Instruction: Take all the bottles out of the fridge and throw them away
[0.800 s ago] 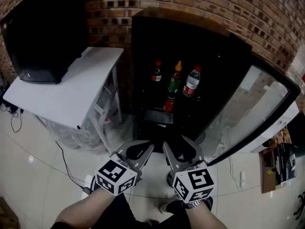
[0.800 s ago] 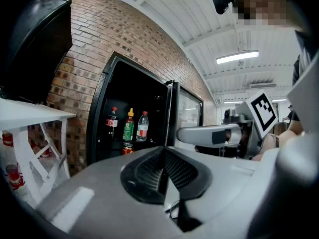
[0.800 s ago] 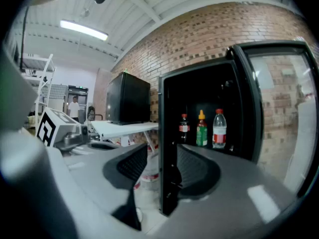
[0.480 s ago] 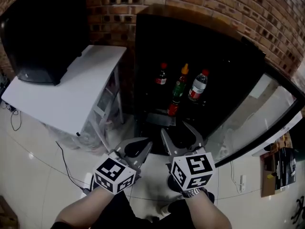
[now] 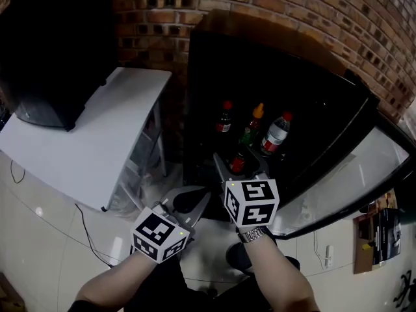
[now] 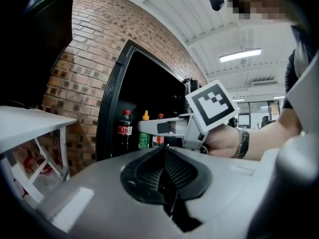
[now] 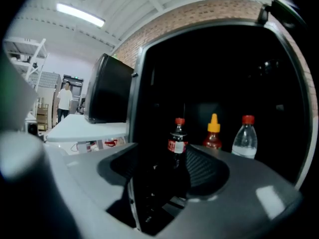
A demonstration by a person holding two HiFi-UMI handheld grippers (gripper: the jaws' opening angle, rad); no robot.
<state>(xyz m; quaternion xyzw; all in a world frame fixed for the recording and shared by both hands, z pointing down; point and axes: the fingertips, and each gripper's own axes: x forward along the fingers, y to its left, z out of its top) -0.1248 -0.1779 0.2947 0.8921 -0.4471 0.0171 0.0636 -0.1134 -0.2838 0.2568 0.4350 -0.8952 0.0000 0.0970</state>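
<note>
At the foot of a brick wall (image 5: 292,5), a black fridge (image 5: 203,103) stands with its glass door (image 5: 344,174) swung out to the person's right, beside a white table (image 5: 84,142) bearing a black monitor (image 5: 52,51). Four bottles are noted inside the fridge. A dark cola bottle (image 5: 225,117) with a red cap, a yellow-capped bottle (image 5: 254,125) and a clear water bottle (image 5: 276,133) with a red cap stand upright in a row on one shelf, close together but apart. A fourth, reddish bottle (image 5: 236,162) sits lower and nearer the opening, partly hidden behind the right gripper (image 7: 167,156). That gripper is held at the fridge mouth, pointing slightly downward into the cabinet; its jaws stand wide apart and grip nothing. The right gripper view shows the cola bottle lined up with the gap but farther in, clear of the pads. The left gripper (image 5: 203,200) is held lower and further back over the pale tiled floor (image 5: 52,239), roughly level; its jaws are closed together at the tips with nothing between them. A watch (image 5: 252,234) is worn on the right wrist. No bottle is in contact with either tool
</note>
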